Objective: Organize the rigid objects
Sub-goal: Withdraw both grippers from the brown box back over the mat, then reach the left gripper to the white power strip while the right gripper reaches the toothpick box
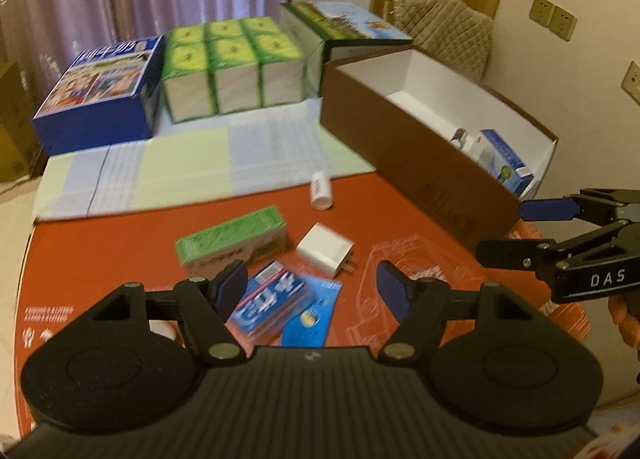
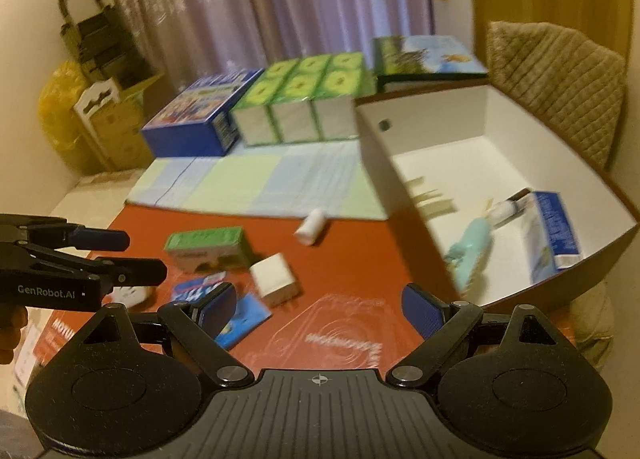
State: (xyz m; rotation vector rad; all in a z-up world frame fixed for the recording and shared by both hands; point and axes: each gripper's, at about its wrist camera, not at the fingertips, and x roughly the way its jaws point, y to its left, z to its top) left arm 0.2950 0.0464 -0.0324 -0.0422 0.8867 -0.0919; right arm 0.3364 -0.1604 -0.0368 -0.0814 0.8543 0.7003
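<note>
So the stuff left to tidy is a little cluster on the orange-red tabletop (image 1: pixel 400 211): a green rectangular cardboard carton (image 1: pixel 232 239), a white plastic wall charger cube (image 1: pixel 326 250) with its prongs sticking out, a blue flat packet (image 1: pixel 272 301) lying on a blue card (image 1: pixel 312 309), and a small white cylindrical bottle (image 1: pixel 321 191) on its side a bit further back. All look light and stiff; I'd guess the charger is slick plastic, so take it across its flat sides, not the prongs. The bottle will likely roll, so pinch it across the middle. The left gripper (image 1: pixel 310 291) hangs over the blue packet, jaws apart and empty. The right gripper (image 2: pixel 320 309) is spread wide too, nothing in it, near the open brown cardboard box with white lining (image 2: pixel 460 131), which already holds a few things.
</note>
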